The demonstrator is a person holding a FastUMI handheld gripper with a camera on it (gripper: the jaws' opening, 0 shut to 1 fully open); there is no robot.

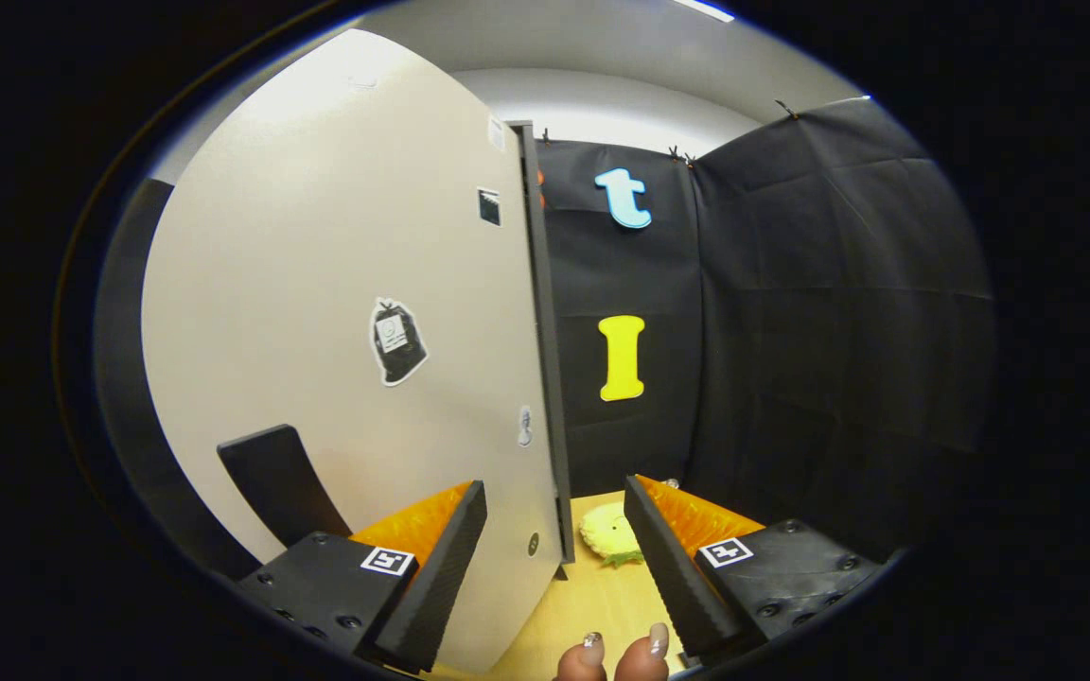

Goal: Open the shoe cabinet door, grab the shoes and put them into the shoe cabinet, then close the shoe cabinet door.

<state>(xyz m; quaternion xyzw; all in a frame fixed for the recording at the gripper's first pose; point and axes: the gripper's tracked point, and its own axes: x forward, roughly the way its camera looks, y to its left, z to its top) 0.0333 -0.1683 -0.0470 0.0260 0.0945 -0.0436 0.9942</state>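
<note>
Fingers [554, 558] apart astride door edge [545, 378]

No words, brands or numbers can be read. The cabinet door [337, 312] carries a bag-shaped sticker [398, 341] near its middle; the small label printed on it is too small to make out. Above that sticker, toward the door's top edge, sits a small dark square sticker [489, 206] with no legible marks. Each finger of the gripper [554, 544], spread to either side of the door's edge, bears a square black-and-white coded marker [387, 560], a pattern and no writing.
</note>
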